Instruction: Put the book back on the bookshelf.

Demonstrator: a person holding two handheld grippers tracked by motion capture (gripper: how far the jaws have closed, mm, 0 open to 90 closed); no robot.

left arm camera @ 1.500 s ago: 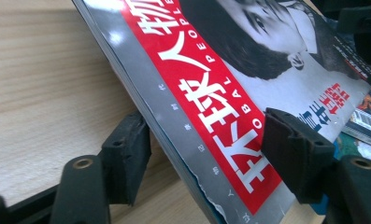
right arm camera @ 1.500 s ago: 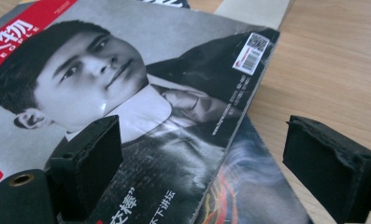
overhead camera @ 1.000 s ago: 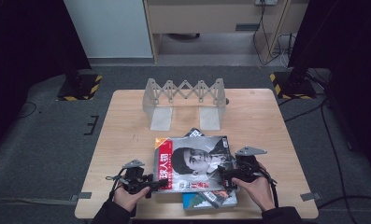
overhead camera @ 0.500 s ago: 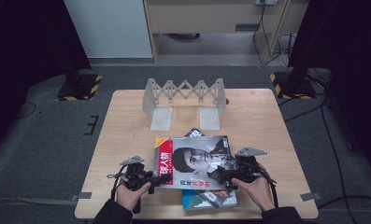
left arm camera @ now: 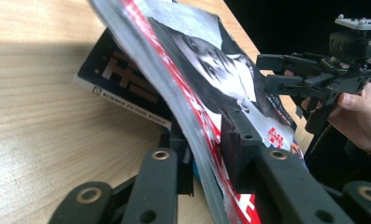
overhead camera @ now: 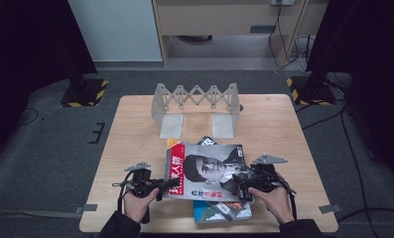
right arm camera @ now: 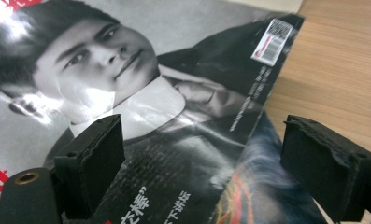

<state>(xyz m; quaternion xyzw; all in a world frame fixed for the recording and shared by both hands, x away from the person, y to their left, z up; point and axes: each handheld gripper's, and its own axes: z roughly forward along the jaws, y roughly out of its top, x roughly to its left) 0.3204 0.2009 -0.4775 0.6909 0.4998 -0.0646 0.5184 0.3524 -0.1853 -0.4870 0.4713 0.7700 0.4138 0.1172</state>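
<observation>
Magazine (left arm camera: 206, 88) in left claw (left arm camera: 206, 154)

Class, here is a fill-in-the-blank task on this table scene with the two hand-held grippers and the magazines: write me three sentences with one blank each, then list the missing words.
1. The left gripper has its jaws closed on the edge of the top ______.
2. The right gripper has its jaws ______, with the magazine cover lying between them.
3. The grey folding rack stands on the ______ side of the wooden table, away from the person.

Missing words: magazine; open; far
</observation>
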